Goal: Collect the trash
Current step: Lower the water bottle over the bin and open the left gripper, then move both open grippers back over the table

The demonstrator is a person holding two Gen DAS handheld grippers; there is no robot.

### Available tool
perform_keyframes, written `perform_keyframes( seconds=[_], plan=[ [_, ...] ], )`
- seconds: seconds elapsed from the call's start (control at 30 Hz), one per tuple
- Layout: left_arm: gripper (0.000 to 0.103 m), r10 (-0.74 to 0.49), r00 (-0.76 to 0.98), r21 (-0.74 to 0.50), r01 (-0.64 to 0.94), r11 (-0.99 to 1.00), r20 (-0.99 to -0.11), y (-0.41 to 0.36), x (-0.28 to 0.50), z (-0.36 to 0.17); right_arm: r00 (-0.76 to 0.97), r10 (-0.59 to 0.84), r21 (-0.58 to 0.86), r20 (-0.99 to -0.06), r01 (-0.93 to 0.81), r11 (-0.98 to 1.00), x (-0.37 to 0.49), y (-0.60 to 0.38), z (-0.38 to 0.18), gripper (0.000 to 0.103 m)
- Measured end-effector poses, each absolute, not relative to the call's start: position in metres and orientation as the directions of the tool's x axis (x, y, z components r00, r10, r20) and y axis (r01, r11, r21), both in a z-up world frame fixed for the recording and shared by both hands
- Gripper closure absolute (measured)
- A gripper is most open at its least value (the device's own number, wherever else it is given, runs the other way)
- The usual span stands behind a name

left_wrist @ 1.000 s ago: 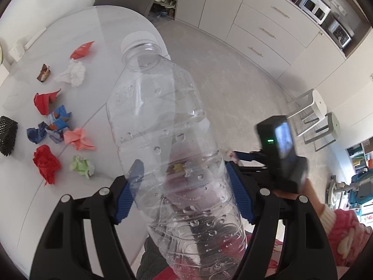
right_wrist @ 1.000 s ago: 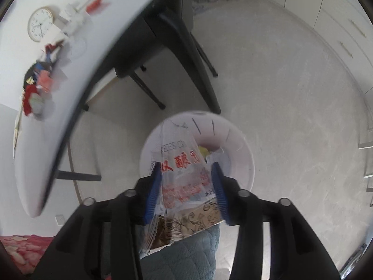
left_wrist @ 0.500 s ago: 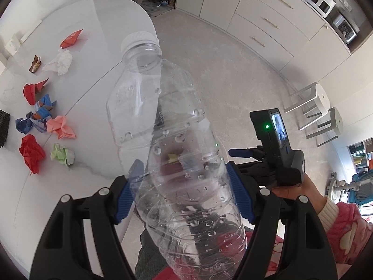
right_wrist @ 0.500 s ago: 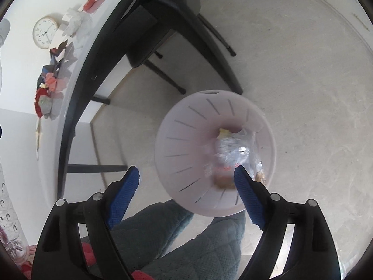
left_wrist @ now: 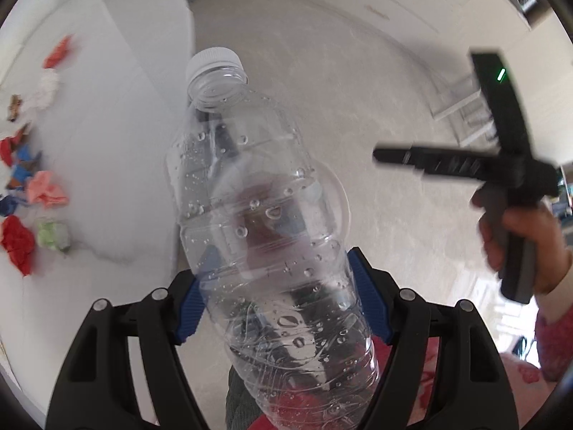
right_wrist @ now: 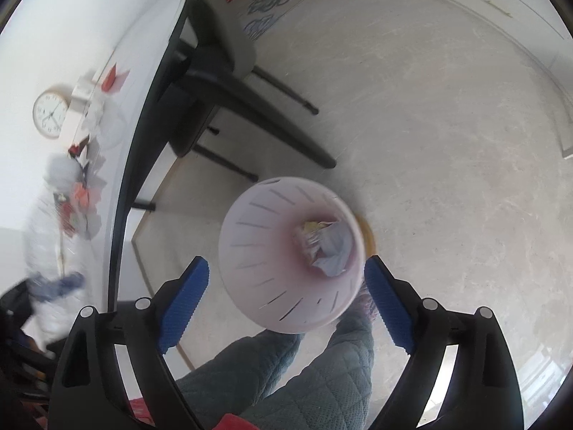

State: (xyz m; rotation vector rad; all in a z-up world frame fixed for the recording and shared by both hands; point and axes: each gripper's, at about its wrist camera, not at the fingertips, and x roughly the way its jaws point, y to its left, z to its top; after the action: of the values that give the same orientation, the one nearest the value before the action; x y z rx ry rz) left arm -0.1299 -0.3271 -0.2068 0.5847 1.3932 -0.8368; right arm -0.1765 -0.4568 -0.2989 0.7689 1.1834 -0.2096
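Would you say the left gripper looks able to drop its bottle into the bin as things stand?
Probably yes: the bin stands open-topped on the floor, only wrappers at its bottom, and the left gripper holds the bottle above the floor.

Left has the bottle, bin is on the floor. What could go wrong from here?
1. The clear bottle sits tilted between the left gripper pads, so it may pivot or slip out.
2. It is long against the pink bin mouth, so it might catch the rim.
3. The right gripper, jaws opening and empty, hangs over the bin, so the two may collide.

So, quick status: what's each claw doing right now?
Left gripper clamps clear bottle. Right gripper opening, empty, above bin. Nothing in the way.
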Motion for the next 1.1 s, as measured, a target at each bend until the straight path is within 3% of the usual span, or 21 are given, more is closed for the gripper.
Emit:
perform_keyframes(
  seconds=[0.27, 0.4, 0.5, 0.6, 0.8, 1.1],
  plan=[
    [0.033, 0.036, -0.285, -0.212, 0.785, 0.582, -0.958, -0.363, -0.135, -0.309, 0.401, 0.197, 0.409, -0.895, 0.556, 0.724, -0.204, -0.477, -0.287, 0.012],
    [0.032, 0.107, -0.306, -0.177, 0.766, 0.618, -0.946, -0.376, -0.128, -0.35, 0.393, 0.198, 0.404, -0.898, 0.558, 0.725, -0.211, -0.481, -0.287, 0.012],
    [0.021, 0.146, -0.295, -0.144, 0.769, 0.623, -0.944, -0.382, -0.125, -0.365, 0.387, 0.2, 0.401, -0.9, 0.555, 0.729, -0.215, -0.481, -0.286, 0.012],
    [0.019, 0.136, -0.284, -0.135, 0.759, 0.638, -0.949, -0.38, -0.125, -0.365, 0.386, 0.197, 0.395, -0.901, 0.542, 0.742, -0.216, -0.479, -0.282, 0.012],
    [0.018, 0.073, -0.213, -0.112, 0.738, 0.666, -0.974, -0.366, -0.12, -0.327, 0.402, 0.132, 0.334, -0.906, 0.487, 0.807, -0.209, -0.468, -0.255, 0.012],
    [0.008, -0.14, 0.091, -0.054, 0.618, 0.784, -0.986, -0.298, -0.094, -0.184, 0.512, 0.077, 0.267, -0.855, 0.307, 0.914, -0.168, -0.416, -0.178, 0.004]
  ],
)
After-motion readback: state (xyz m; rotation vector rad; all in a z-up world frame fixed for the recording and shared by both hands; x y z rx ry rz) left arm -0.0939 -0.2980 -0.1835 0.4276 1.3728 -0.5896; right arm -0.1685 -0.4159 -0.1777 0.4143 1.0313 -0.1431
